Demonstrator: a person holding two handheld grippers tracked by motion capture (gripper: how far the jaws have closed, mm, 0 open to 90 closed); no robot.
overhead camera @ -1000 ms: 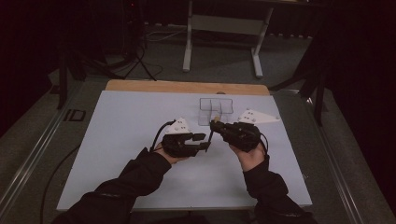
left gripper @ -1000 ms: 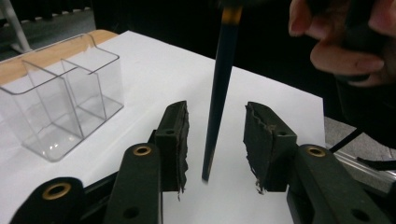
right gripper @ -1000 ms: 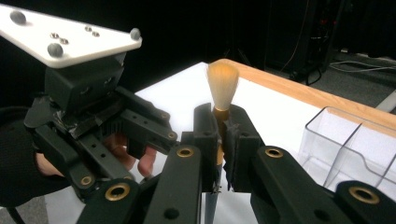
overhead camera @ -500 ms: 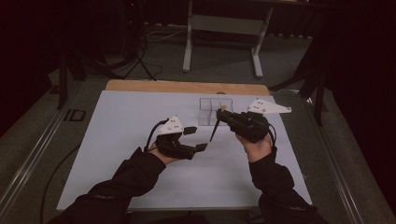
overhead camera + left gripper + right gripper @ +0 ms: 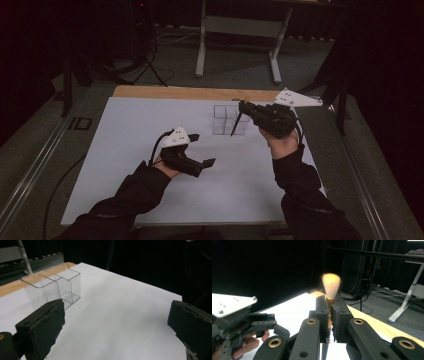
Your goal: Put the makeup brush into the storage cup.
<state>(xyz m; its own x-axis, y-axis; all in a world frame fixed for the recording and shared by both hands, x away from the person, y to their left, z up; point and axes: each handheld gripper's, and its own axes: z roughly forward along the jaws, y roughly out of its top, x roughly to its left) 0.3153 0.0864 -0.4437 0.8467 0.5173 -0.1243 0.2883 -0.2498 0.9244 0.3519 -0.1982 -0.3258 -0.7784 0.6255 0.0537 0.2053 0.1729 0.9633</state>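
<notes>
Right gripper (image 5: 245, 107) clamped on brush (image 5: 331, 286), bristles up, left gripper (image 5: 200, 150) jaws just opened wide, nothing between, clear organizer (image 5: 53, 285) beyond.

- The left tongs (image 5: 120, 327) stand wide apart over a white table (image 5: 120, 315), nothing between their black jaws, which have just been opening.
- A clear, divided plastic box (image 5: 53, 286) sits at upper left, beyond the left jaw.
</notes>
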